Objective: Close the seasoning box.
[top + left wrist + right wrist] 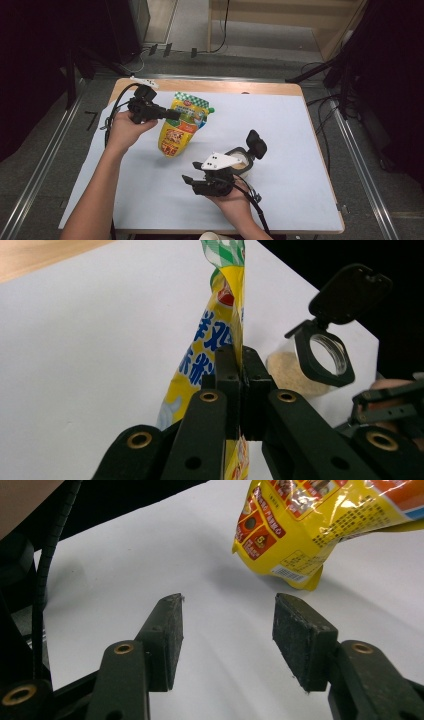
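A yellow food pouch (181,129) with a green checked top hangs tilted over the white table cover, its lower corner close to the sheet. My left gripper (170,114) is shut on the pouch's side edge; in the left gripper view the pads (227,375) pinch the thin film of the pouch (220,330). A clear jar (241,160) of beige powder stands right of centre, its black flip lid (256,144) swung open. My right gripper (192,172) lies just left of the jar, open with nothing between its jaws, pointing toward the pouch (320,525).
A white sheet (290,150) covers most of the wooden table (260,88). In the left gripper view the jar's open mouth (327,357) and lid (350,292) lie beyond the pouch. Dark floor, cables and stands surround the table.
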